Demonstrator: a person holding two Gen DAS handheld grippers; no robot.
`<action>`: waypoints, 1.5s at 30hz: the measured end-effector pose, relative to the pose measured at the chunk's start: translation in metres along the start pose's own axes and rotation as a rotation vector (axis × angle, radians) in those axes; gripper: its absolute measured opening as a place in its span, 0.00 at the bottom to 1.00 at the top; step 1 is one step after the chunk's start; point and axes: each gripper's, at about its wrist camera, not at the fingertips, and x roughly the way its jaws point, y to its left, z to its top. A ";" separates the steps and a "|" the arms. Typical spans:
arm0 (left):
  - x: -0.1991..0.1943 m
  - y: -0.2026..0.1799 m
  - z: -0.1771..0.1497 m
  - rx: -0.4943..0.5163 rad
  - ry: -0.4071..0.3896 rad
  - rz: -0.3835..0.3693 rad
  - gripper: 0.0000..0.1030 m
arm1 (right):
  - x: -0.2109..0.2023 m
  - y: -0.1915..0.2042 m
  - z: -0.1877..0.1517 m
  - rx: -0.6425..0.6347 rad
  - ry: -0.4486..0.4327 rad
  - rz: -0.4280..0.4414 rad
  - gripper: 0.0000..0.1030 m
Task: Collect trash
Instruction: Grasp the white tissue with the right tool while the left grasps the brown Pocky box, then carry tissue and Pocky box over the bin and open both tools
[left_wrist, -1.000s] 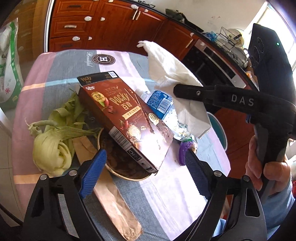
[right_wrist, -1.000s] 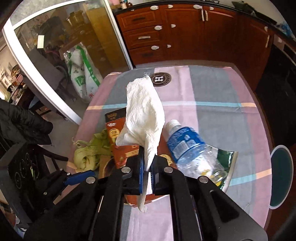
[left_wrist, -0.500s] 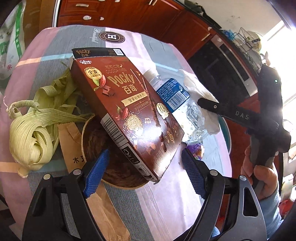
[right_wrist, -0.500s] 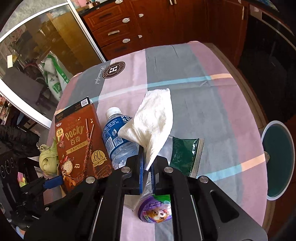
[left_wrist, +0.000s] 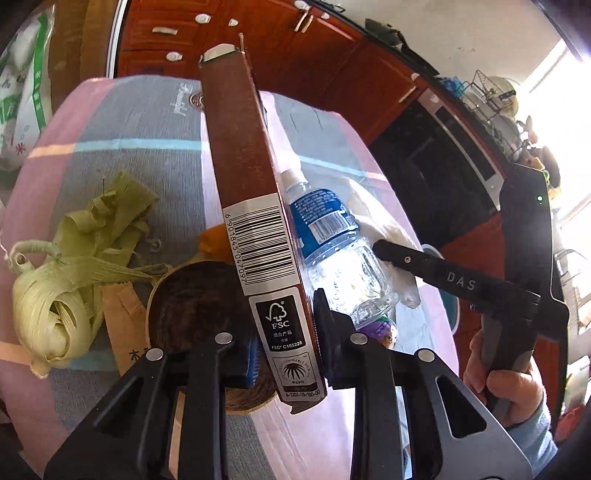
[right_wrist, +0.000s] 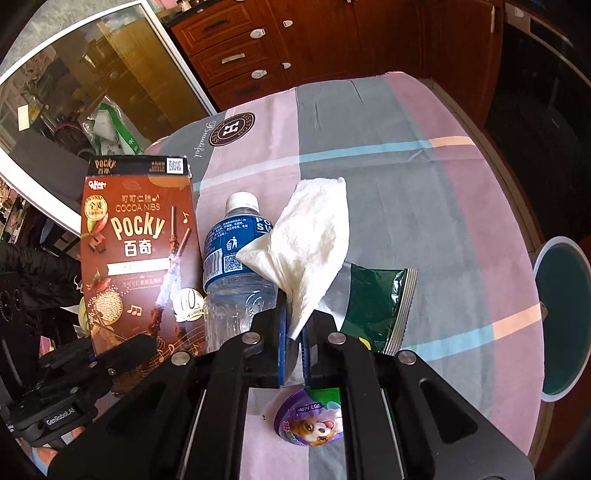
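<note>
The left gripper (left_wrist: 286, 354) is closed on the lower end of the Pocky box (left_wrist: 255, 229), holding it on its edge above the table (right_wrist: 388, 147). The right gripper (right_wrist: 294, 339) pinches a white paper towel (right_wrist: 310, 240), which hangs over the water bottle (right_wrist: 236, 266) lying just right of the box.

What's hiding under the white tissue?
The tissue, pinched in the right hand-held gripper, hangs over a water bottle and the edge of a green snack packet. Whatever else lies beneath it is covered.
</note>
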 end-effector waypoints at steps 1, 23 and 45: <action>-0.004 -0.005 0.001 0.015 -0.013 0.012 0.24 | -0.001 0.000 -0.001 0.003 0.000 0.001 0.06; -0.084 -0.073 -0.007 0.202 -0.202 0.078 0.21 | -0.081 0.002 -0.025 0.009 -0.123 0.079 0.06; 0.006 -0.266 -0.018 0.486 -0.051 -0.093 0.21 | -0.191 -0.152 -0.078 0.248 -0.331 0.027 0.06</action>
